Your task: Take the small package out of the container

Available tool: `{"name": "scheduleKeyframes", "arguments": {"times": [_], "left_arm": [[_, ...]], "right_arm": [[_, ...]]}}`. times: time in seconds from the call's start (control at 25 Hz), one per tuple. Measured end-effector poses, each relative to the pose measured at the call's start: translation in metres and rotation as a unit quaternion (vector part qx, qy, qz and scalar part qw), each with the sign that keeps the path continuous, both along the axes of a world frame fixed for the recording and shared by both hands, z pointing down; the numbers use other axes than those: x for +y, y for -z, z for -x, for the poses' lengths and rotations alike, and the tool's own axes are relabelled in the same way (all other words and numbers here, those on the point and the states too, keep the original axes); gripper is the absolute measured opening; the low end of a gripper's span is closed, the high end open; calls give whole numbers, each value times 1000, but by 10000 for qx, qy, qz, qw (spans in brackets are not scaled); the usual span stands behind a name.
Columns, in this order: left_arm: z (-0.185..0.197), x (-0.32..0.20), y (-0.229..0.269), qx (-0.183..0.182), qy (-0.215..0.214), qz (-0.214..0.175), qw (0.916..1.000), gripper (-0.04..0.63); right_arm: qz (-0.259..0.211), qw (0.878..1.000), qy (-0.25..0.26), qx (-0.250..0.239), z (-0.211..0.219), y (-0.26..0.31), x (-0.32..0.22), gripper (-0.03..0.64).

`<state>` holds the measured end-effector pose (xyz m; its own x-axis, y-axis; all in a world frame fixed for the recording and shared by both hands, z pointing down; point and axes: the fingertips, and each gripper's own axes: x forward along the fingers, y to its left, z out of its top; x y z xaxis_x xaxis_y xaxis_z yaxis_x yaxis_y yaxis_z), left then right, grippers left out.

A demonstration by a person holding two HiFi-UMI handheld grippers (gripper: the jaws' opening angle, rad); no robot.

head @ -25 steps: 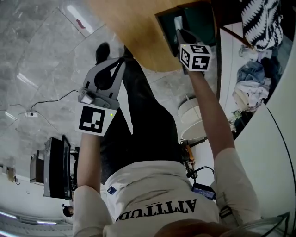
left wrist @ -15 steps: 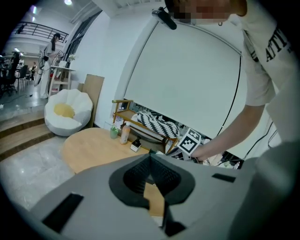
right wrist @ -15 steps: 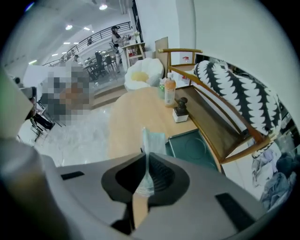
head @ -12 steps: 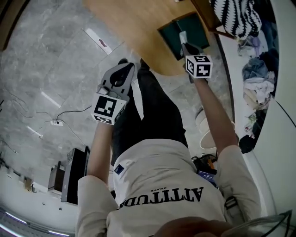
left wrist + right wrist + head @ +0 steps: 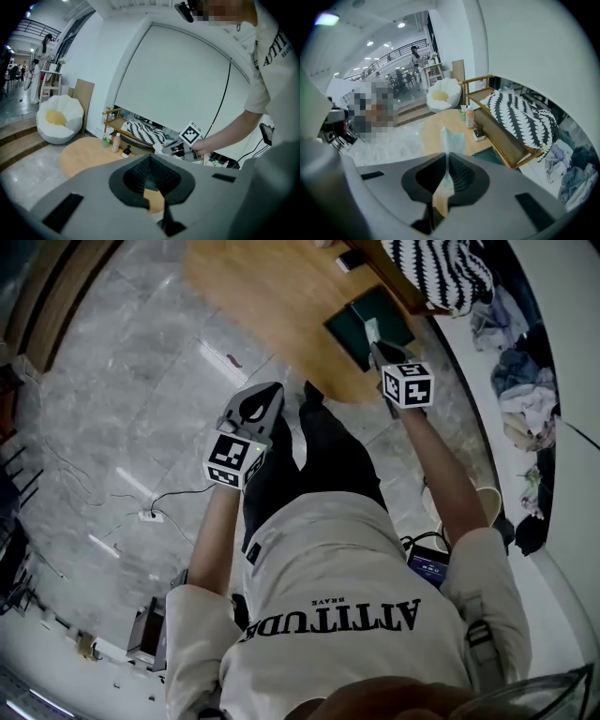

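**Slip Risk on a Thin Hold**

The small package is a thin, limp sachet pinched by one end. A jolt or a slackened squeeze would likely drop it back towards the container on the table. Right gripper — jaws nearly together, clamped on the package, which is lifted clear. Left gripper — jaws together, empty, held aside.

- Grey marble floor, glossy, with light streaks; a power strip and its cable lie on it.
- Round wooden table beside a low wooden shelf.
- White beanbag seat by the steps.
- Large white wall panel; ceiling spots lit.
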<state>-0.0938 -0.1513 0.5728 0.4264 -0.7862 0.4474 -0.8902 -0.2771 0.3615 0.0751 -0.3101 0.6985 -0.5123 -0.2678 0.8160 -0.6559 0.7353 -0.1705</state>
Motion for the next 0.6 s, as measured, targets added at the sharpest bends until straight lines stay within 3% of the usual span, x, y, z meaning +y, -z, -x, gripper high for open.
{"name": "scheduleKeyframes", "arguments": {"times": [0.36,0.6], "left_arm": [[49,25,52,-232,205,-237,9992,21],[64,42,87,-357,83,-472,9982,21]], "right_arm": [[-222,9983,-338,-430,-8,83,33,35],[-420,9952,-491,-734,-10,134,58,35]]}}
